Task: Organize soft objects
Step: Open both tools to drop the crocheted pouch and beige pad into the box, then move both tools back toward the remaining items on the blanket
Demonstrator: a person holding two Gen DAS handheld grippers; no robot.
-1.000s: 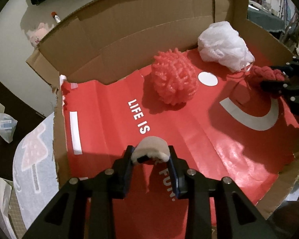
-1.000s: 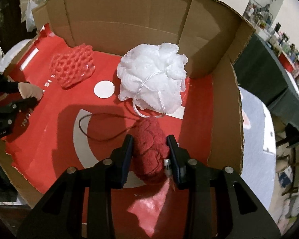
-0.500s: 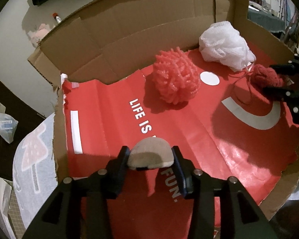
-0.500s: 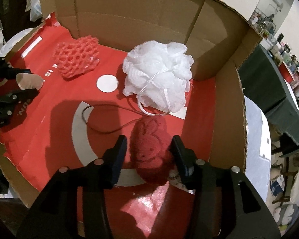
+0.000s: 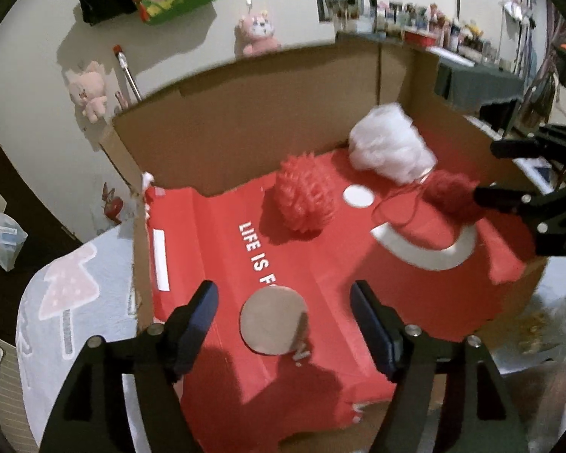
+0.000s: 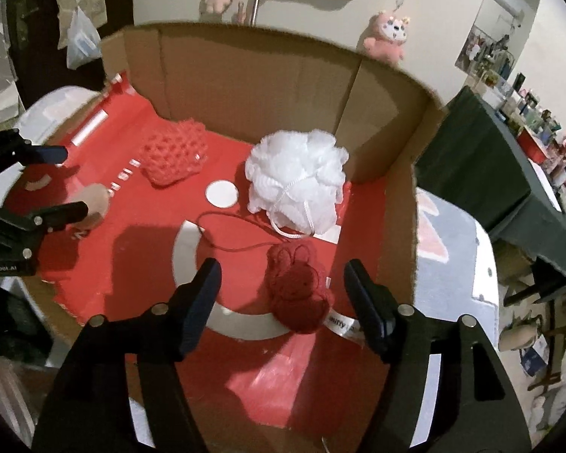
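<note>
At the lower middle of the left wrist view, our left tool [image 5: 283, 324] stands wide open with nothing in its grip; the beige round pad [image 5: 273, 320] lies flat on the red floor of the cardboard box [image 5: 245, 113], between the jaws but touching neither. Up and to the right of it sits the coral mesh puff [image 5: 305, 198], then the white bath puff [image 5: 390, 147] against the back wall at upper right.

Across in the right wrist view, the same coral puff [image 6: 173, 156] is at centre left, the white puff [image 6: 296, 185] in the middle, and the dark red knitted bunny [image 6: 296, 288] lies just below it at lower centre. Our right tool [image 6: 283, 294] is likewise spread wide and empty, the bunny lying loose between its jaws, its thin cord [image 6: 226, 232] trailing off to the left over the red floor.

We judge both soft things set down, so this is the release step. Next we would lift both tools straight up and back so no jaw snags the cord or nudges the pad, then look outside the box for anything soft left to bring in.
</note>
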